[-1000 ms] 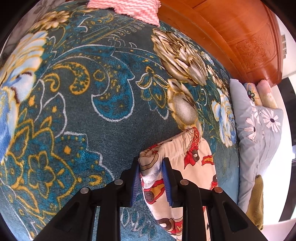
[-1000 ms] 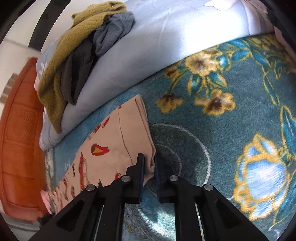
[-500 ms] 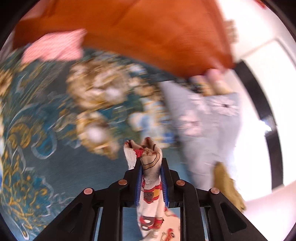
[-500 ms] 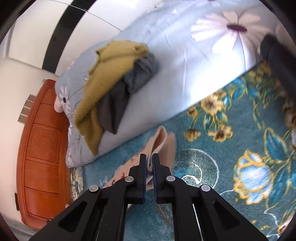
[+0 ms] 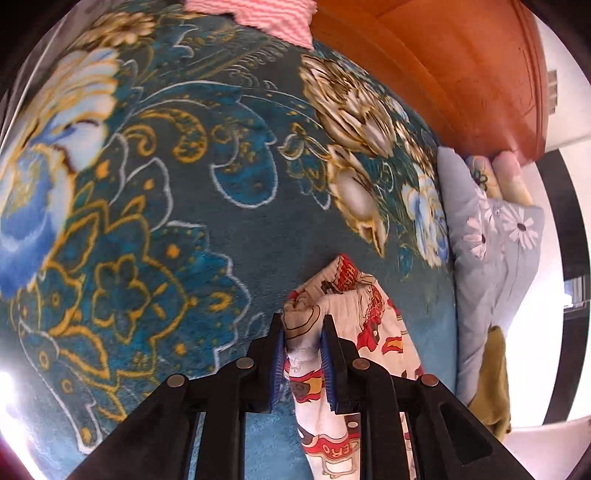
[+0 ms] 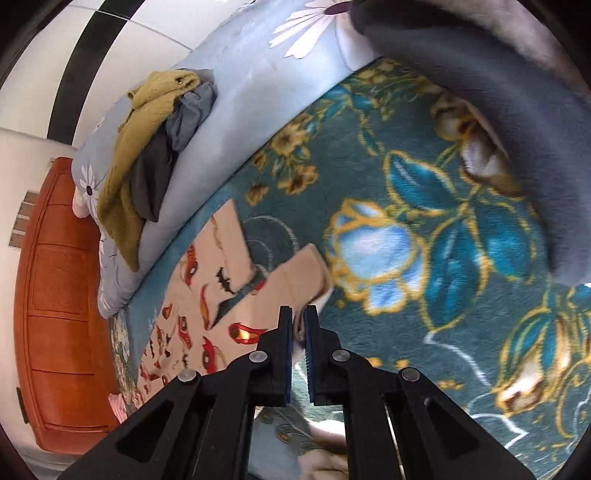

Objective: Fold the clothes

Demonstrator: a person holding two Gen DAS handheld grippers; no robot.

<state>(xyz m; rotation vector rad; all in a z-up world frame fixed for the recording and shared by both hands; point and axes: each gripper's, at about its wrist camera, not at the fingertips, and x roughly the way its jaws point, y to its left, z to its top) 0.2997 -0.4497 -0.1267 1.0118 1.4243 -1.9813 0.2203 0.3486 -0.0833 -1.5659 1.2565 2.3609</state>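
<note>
Cream trousers (image 5: 369, 314) with a red cartoon print lie on the teal floral blanket (image 5: 147, 221). My left gripper (image 5: 303, 332) is shut on their bunched waistband end, which stands up between the blue pads, while the rest hangs down to the right. In the right wrist view the trousers (image 6: 207, 288) stretch away to the left with the two legs parted. My right gripper (image 6: 298, 314) is shut on the hem of the nearer leg (image 6: 299, 273), held just above the blanket (image 6: 406, 332).
An orange wooden headboard (image 5: 461, 74) closes off the bed's end. A pale blue daisy duvet (image 6: 240, 110) along the side carries a heap of olive and grey clothes (image 6: 147, 147). A pink striped cloth (image 5: 258, 14) lies far off. A dark grey sleeve-like shape (image 6: 498, 92) crosses the upper right.
The left gripper closed on the waistband, swung up toward the headboard and came back down with the cloth bunched. The right gripper closed on the hem and carried that leg away from the duvet.
</note>
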